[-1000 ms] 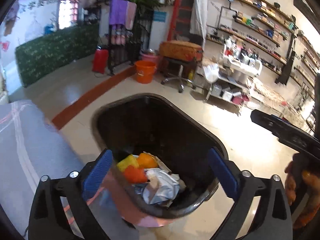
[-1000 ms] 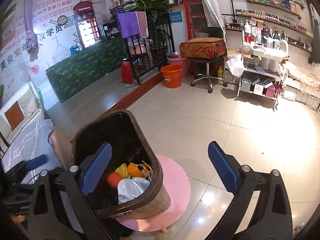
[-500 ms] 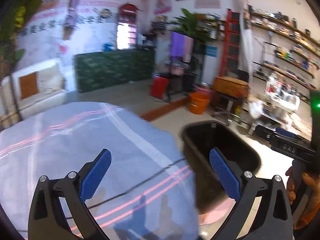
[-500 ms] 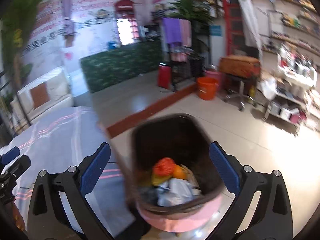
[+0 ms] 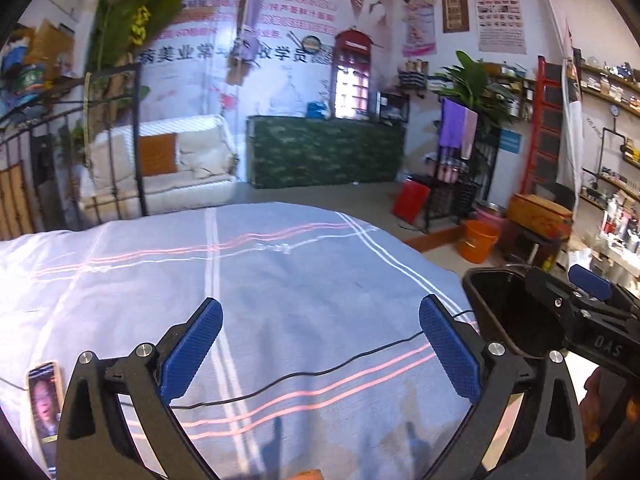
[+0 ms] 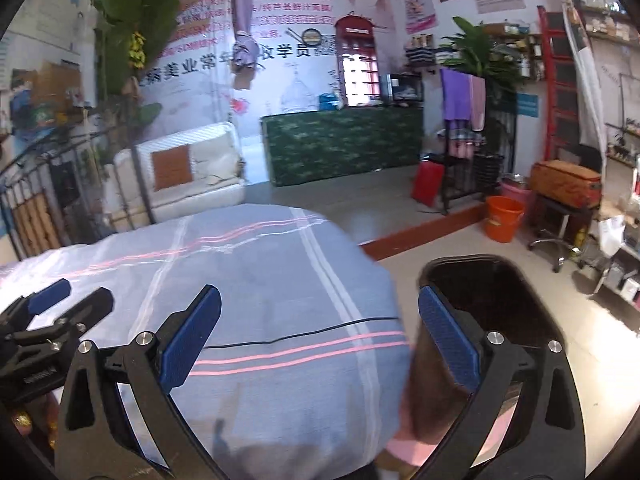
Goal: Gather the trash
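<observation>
The dark trash bin [image 6: 492, 312] stands on the floor just right of a table covered with a blue-grey striped cloth [image 6: 272, 292]. From the left wrist view the bin [image 5: 508, 312] appears at the right edge, partly behind the other gripper. My left gripper [image 5: 320, 344] is open over the cloth [image 5: 280, 280], holding nothing. My right gripper [image 6: 320, 340] is open too, spanning the table's right edge and the bin's near rim. The bin's contents are hidden in shadow.
A thin black cable [image 5: 304, 376] crosses the cloth. A phone [image 5: 44, 400] lies at the table's left edge. Beyond stand a white sofa [image 5: 168, 164], a green counter [image 5: 324, 156], an orange bucket [image 6: 502, 218] and a stool with a brown case [image 6: 566, 184].
Both grippers have swung left from above the bin to over the table. The bin, earlier centred with its trash visible, now sits at the right. Both stayed open.
</observation>
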